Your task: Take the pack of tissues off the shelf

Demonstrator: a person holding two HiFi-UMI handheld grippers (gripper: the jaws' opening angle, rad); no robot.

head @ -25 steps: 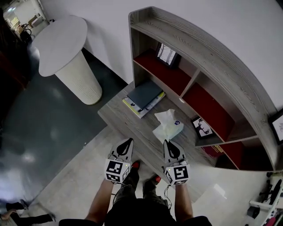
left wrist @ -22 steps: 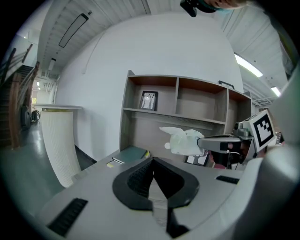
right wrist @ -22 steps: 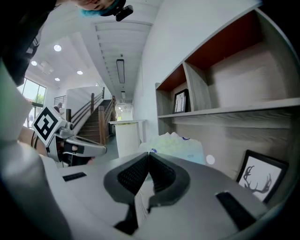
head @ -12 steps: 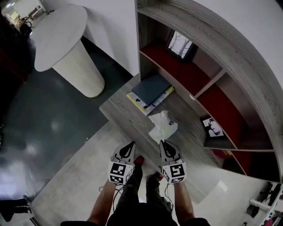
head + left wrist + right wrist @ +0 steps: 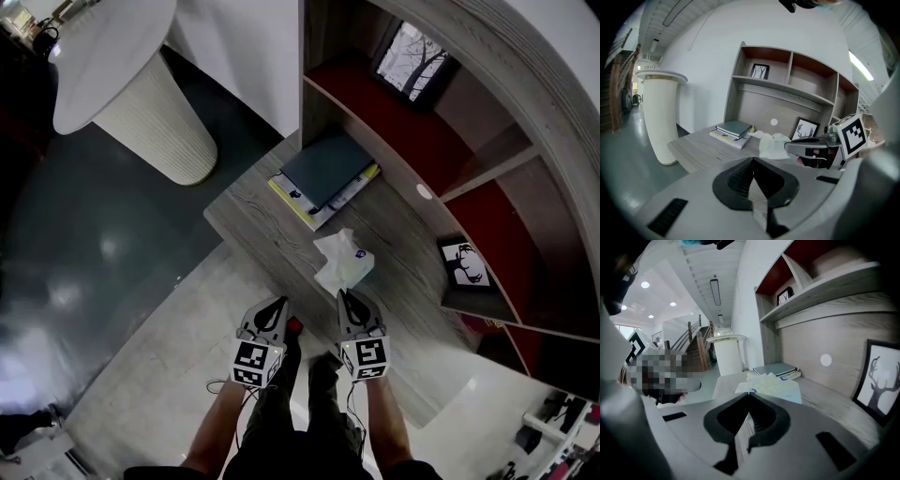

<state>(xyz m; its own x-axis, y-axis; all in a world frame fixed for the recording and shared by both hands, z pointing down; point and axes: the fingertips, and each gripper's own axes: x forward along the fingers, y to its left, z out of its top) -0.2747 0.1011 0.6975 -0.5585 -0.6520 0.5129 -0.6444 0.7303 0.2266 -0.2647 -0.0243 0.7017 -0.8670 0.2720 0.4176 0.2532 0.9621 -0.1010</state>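
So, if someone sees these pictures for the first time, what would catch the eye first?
The pack of tissues, one sheet sticking up, lies on the grey wooden shelf at the middle of the head view, near a stack of books. Just below it the left gripper and the right gripper point toward it, both shut and empty. A ribbed white pedestal table stands at upper left.

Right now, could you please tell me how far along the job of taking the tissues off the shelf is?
Nothing looks done yet: the tissues lie on the shelf, near the books. In hand: the left tongs and right tongs are both shut and empty, short of the pack, the right one closer and aimed at it. Left to do: open, grip the tissues and lift them off.
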